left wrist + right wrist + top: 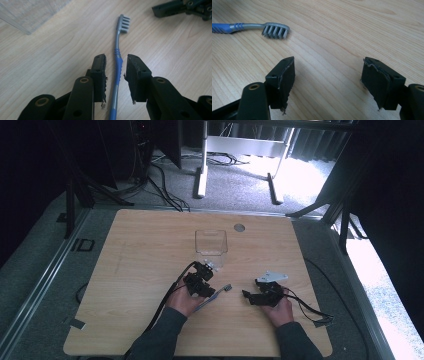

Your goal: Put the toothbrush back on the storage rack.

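Note:
A blue and grey toothbrush (117,50) lies flat on the wooden table (135,255), its bristled head (274,30) pointing toward my right gripper. My left gripper (115,60) is low over the handle, one jaw on each side. A gap shows between the left pad and the handle, so the pads do not clamp it. In the high view the left gripper (207,291) sits just in front of a clear plastic container (211,247). My right gripper (248,296) rests on the table to the right of the brush (222,291). Its jaws stand wide open (328,65) with nothing between them.
The clear container (25,12) stands upright mid-table, close behind my left hand. A round grey grommet (239,227) sits near the far edge. Black cables trail from both grippers toward the near edge. Beyond the table are carpet, desk legs and more cables.

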`<action>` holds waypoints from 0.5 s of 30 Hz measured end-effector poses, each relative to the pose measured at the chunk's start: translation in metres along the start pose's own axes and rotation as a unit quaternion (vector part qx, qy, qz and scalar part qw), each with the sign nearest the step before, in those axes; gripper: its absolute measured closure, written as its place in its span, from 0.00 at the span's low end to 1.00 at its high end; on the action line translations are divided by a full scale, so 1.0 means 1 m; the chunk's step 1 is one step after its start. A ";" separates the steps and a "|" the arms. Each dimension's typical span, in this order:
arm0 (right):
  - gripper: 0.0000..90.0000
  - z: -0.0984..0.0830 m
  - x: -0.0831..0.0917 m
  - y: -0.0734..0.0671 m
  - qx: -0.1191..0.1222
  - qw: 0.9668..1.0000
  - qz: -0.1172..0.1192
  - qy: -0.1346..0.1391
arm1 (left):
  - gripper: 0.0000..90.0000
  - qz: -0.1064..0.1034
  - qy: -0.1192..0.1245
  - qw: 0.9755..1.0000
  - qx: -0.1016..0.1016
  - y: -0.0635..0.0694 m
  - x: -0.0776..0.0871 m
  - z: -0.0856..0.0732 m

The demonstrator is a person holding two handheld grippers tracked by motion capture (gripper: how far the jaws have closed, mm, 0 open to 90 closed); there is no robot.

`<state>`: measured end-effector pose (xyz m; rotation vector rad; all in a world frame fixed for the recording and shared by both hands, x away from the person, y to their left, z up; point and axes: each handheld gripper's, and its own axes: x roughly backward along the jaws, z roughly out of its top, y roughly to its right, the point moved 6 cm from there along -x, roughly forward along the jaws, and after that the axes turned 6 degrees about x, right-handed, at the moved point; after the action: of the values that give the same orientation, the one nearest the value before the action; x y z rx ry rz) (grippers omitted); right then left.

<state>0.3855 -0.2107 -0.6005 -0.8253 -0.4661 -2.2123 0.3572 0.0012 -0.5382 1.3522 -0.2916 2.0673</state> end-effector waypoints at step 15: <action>0.30 0.000 0.000 0.000 0.000 1.000 0.000 0.000 | 0.75 0.004 -0.027 1.000 -0.008 0.003 -0.004 -0.003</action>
<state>0.3854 -0.2106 -0.6005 -0.8263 -0.4652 -2.2122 0.3546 -0.0010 -0.5428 1.4011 -0.3366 2.0344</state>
